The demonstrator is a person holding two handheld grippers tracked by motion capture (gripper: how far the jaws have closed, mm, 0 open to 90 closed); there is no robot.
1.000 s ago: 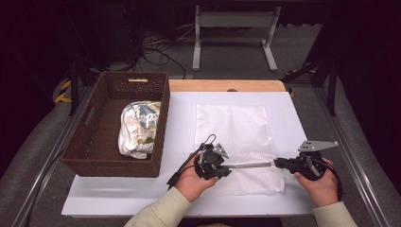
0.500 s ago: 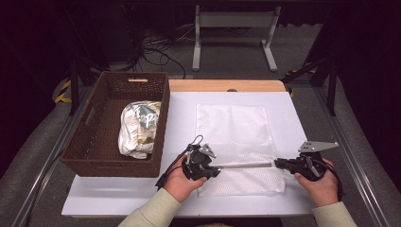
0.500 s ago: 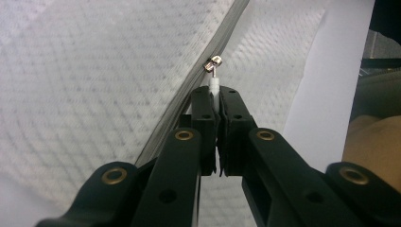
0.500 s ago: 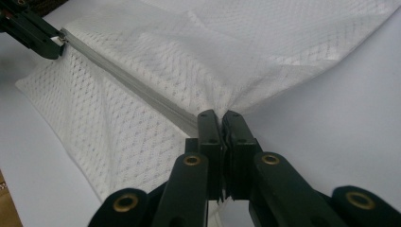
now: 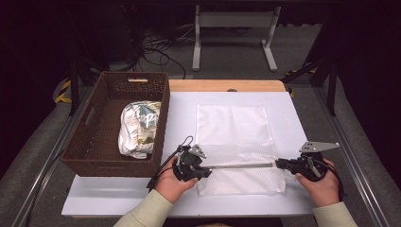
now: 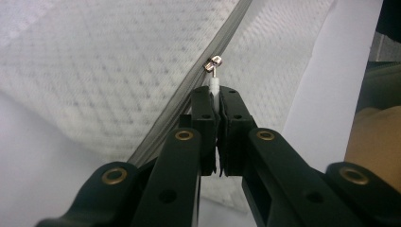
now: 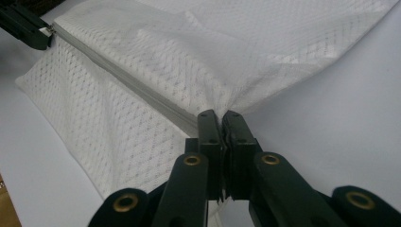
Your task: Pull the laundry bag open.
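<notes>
Left claw (image 6: 215, 101) clenched on zipper pull (image 6: 213, 66), right claw (image 7: 224, 122) pinching mesh bag (image 5: 236, 137) — zipper (image 5: 241, 166) apparently near its end.

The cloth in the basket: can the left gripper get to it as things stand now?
Probably not yet. The left gripper is shut on the zipper pull of the mesh bag. The cloth lies behind the basket wall, open from above.

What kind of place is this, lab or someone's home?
Most likely a lab or data-collection bench, not a home. A white board covers the table as a work surface, loose cables lie on the grey floor behind it, and a person works a mesh zipper bag with a hand-held gripper in each hand.
</notes>
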